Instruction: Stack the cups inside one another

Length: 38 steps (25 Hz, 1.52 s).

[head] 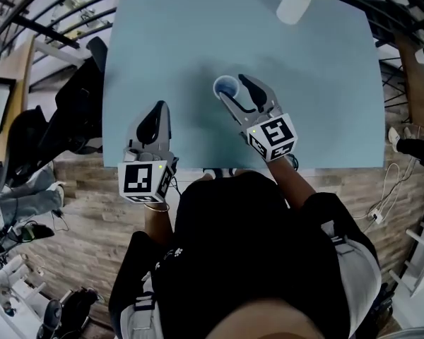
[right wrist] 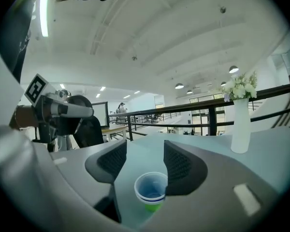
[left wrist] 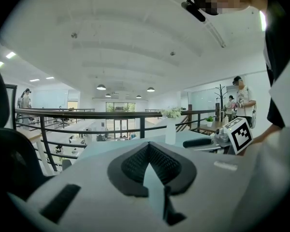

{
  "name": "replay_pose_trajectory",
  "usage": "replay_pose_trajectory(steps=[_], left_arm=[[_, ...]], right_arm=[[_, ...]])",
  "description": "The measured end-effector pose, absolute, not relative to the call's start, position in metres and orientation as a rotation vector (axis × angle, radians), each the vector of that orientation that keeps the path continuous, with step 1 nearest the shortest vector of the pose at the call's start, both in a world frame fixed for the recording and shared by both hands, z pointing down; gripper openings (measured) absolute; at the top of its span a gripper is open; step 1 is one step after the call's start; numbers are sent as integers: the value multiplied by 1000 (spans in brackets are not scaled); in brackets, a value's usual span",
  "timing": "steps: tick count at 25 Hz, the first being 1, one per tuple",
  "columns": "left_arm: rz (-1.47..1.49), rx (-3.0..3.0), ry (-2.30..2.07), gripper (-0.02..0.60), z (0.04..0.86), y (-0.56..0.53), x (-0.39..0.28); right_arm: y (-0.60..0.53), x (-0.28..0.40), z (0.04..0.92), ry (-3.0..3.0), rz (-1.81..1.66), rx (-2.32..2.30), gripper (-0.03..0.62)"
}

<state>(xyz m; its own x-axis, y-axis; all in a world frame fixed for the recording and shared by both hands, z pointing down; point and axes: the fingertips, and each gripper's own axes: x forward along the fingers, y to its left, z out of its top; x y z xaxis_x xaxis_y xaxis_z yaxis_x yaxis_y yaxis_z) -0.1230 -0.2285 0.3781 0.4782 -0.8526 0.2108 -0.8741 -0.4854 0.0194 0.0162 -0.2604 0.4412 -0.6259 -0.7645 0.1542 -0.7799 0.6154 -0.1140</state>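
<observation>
Right gripper view: the jaws of the right gripper (right wrist: pixel 145 159) are held apart and press on nothing. The nested cups (right wrist: pixel 151 192), blue inside green, stand below and between them on the desk (right wrist: pixel 270 151). A white vase (right wrist: pixel 241 129) is seen farther ahead, rightward. The left gripper (left wrist: pixel 148 146) is closed on nothing.

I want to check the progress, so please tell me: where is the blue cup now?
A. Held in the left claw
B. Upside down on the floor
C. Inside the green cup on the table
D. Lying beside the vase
C: the blue cup sits nested in the green cup, upright on the table.
</observation>
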Motion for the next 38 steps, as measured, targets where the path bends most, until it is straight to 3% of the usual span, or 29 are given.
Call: replay_pose_trajectory(steps=[3,9,13,38], left_arm=[[249,2623,-1477,-8,377,-233,-112],[214,2685,-1379,-8,373,-242,-90],[193,2708,-1325,-8,375,-246,-75],[159,2722,-1237,-6,382,-242,-71]], right_arm=[[-257,23,426,-2785,259,1347,172],[-253,40,405,-2798,222,1414,100],[-248,55,393,-2791,183,1453,7],[-239,61,371,-2807,278,1475,5]])
